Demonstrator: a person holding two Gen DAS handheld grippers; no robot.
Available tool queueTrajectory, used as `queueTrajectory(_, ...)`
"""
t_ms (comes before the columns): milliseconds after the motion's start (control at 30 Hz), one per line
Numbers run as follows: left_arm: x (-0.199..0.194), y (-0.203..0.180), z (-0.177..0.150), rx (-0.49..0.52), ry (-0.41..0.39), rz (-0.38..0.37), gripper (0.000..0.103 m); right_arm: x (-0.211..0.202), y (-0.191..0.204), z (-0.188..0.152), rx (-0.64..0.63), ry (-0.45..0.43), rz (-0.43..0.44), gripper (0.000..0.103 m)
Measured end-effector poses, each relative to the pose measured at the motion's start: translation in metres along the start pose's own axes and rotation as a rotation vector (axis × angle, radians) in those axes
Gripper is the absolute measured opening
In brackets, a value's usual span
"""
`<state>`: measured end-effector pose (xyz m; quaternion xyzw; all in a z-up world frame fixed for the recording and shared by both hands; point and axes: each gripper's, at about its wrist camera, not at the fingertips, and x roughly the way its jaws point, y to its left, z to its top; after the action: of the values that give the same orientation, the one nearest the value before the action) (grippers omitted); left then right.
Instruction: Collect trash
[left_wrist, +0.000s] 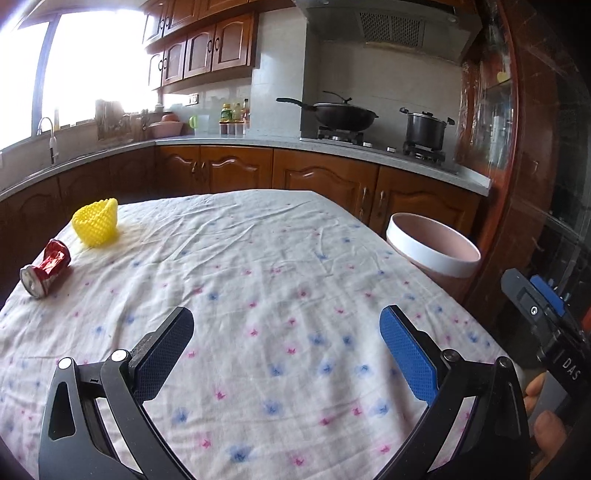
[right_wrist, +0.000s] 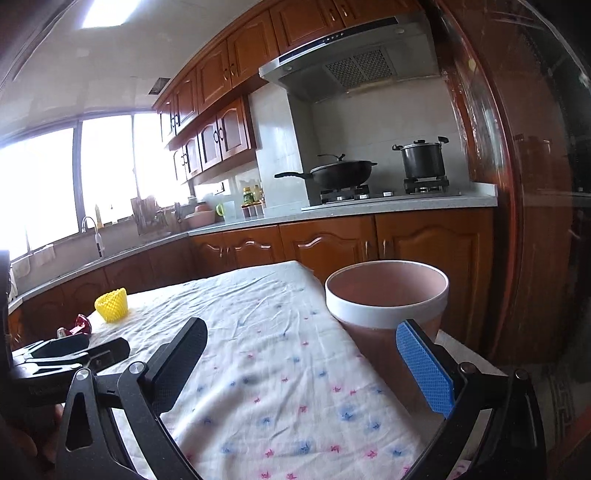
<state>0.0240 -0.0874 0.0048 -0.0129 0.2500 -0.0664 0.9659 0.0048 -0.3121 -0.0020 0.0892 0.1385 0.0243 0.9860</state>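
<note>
The cloth-covered bench (left_wrist: 280, 258) lies bare across its middle and near side, with only the crushed can (left_wrist: 46, 271) and yellow foam net (left_wrist: 96, 221) at its far left corner and the pink bin (left_wrist: 434, 254) off its right edge.

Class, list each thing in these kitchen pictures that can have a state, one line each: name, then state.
left gripper: open, empty
right gripper: open, empty
red can: crushed, lying on its side
yellow foam net: standing on tablecloth
pink bin: uncovered, beside table
wok: lidded, on stove
pot: lidded, on stove

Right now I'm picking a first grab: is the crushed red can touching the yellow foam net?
Apart. The left wrist view shows a strip of tablecloth between the crushed red can and the yellow foam net.
</note>
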Motion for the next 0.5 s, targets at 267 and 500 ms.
queueTrajectory(267, -0.0031, -0.0033, -0.0014, 0.029, -0.003, 0.027, 0.103, 0.0049, -0.0002, -0.0051, 0.024, 0.037, 0.0, 0.103)
queueTrajectory(500, -0.0016, -0.0046, 0.0006, 0.045, 0.013, 0.056, 0.103, 0.0063, 0.0047, 0.0002, 0.013, 0.059, -0.013, 0.103)
